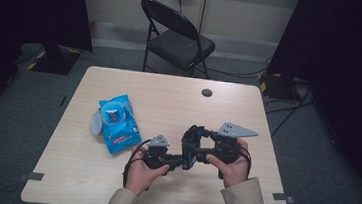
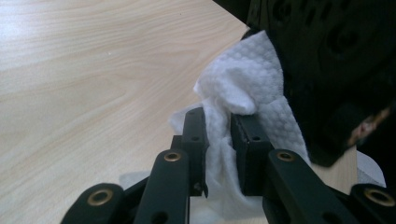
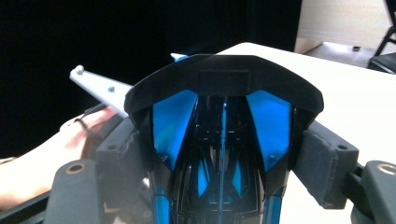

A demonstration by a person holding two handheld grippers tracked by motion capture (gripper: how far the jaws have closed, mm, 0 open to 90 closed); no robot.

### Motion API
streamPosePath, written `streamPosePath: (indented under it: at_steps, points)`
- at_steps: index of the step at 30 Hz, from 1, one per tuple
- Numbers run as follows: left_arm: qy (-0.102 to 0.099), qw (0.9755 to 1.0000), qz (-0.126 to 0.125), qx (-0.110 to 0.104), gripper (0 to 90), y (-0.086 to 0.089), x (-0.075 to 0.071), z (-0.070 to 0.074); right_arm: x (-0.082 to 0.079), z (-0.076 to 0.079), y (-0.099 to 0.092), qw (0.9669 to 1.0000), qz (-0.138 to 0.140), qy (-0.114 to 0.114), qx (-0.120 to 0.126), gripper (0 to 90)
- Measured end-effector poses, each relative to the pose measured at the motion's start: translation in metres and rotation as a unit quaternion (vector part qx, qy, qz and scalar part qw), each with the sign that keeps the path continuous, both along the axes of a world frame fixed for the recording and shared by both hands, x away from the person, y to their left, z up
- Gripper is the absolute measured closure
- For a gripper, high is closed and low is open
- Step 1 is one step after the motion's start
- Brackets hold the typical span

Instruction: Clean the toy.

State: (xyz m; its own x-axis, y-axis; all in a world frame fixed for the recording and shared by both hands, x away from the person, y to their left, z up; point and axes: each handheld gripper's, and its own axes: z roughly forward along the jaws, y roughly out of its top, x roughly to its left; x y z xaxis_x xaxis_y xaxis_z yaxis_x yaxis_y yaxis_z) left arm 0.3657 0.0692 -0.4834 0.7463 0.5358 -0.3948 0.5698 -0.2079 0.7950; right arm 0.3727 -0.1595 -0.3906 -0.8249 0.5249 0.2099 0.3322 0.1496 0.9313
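Surface (image 1: 178,107): pale wood-grain top, bare over most of its area. A folding chair (image 1: 177,36) stands beyond the far edge.

Wipes pack (image 1: 118,122): blue soft pack lying flat, left of centre, flap lid swung open to its left. The red and white printing on it is too small to read.

Black and blue object (image 1: 191,145): glossy black shell with blue inner panels, held above the near middle of the surface. No brand or writing can be made out on it.

Right gripper (image 3: 224,154): fingers (image 3: 327,163) spread wide and clamped on either side of the black and blue object.

Left gripper (image 2: 218,154): fingers (image 2: 247,149) pinching a white wipe (image 2: 243,84), drawn close together with the cloth bunched between them.

White wipe: embossed, crumpled, pressed against the dark flank of the object, just above the surface.

Handling note: judged to be a wiping step. Keep the right grip steady, sweep the wipe in short strokes along the shell, and hold enough cloth proud of the fingertips that only cloth meets the gloss.
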Motion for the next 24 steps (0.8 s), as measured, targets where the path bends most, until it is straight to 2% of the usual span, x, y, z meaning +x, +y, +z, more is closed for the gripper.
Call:
streamPosePath:
  at_steps: [2, 9, 21, 24]
  points:
    - [-0.002, 1.0, 0.002, 0.006, 76.5, 0.004, -0.002, -0.001, 0.001, 0.0, -0.003, 1.0, -0.004, 0.002, 0.003, 25.8]
    - [-0.004, 0.9994, 0.018, 0.029, 76.5, 0.023, -0.007, -0.005, 0.001, -0.007, -0.021, 0.9997, -0.021, 0.007, -0.009, 25.8]
    - [-0.01, 0.9971, 0.043, 0.062, 76.3, 0.049, -0.009, -0.014, 0.002, -0.036, -0.052, 0.9971, -0.051, 0.035, -0.046, 25.8]
    - [-0.012, 0.9967, 0.05, 0.063, 76.1, 0.052, -0.008, -0.014, 0.004, -0.043, -0.058, 0.9959, -0.06, 0.044, -0.052, 25.8]
